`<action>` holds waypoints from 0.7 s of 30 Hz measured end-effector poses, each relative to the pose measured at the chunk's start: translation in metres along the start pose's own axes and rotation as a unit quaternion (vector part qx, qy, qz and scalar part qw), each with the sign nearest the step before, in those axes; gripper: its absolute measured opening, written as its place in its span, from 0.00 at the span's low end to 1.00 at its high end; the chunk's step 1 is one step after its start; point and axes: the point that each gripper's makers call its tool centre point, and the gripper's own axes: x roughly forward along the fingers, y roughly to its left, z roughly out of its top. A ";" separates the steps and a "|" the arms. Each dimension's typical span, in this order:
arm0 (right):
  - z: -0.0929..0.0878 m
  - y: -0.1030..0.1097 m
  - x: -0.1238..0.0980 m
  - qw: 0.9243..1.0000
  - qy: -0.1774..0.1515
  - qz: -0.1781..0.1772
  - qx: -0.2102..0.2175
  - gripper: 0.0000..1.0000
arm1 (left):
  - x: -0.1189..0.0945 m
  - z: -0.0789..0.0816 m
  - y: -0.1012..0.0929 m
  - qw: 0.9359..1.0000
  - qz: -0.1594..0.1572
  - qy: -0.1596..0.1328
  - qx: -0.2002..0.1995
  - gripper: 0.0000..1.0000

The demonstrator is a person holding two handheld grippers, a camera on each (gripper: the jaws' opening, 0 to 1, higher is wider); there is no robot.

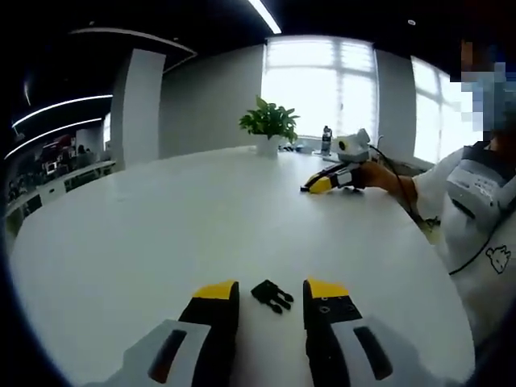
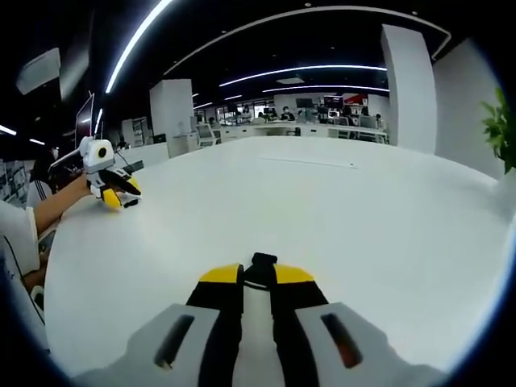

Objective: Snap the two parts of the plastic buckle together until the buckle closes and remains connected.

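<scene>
The pronged buckle half [image 1: 272,296] lies on the white table [image 1: 201,218], between the spread, empty jaws of the left gripper [image 1: 272,292]. The right gripper [image 2: 256,276] has its jaws pinched on the other buckle half [image 2: 260,269]. Judged light, rigid, slick plastic; hold each half by its flat body, leaving the prongs clear.

White table [image 1: 161,234], black buckle part [image 1: 272,295], potted plant [image 1: 270,127]
</scene>
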 end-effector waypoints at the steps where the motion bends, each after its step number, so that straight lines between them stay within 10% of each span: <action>1: 0.000 0.000 -0.001 1.000 0.000 0.000 0.001 0.12 | 0.000 -0.001 -0.001 1.000 -0.007 0.002 0.009 0.31; 21: 0.008 0.003 -0.001 1.000 -0.005 0.005 0.003 0.12 | 0.001 -0.008 0.000 0.997 -0.055 0.028 0.045 0.29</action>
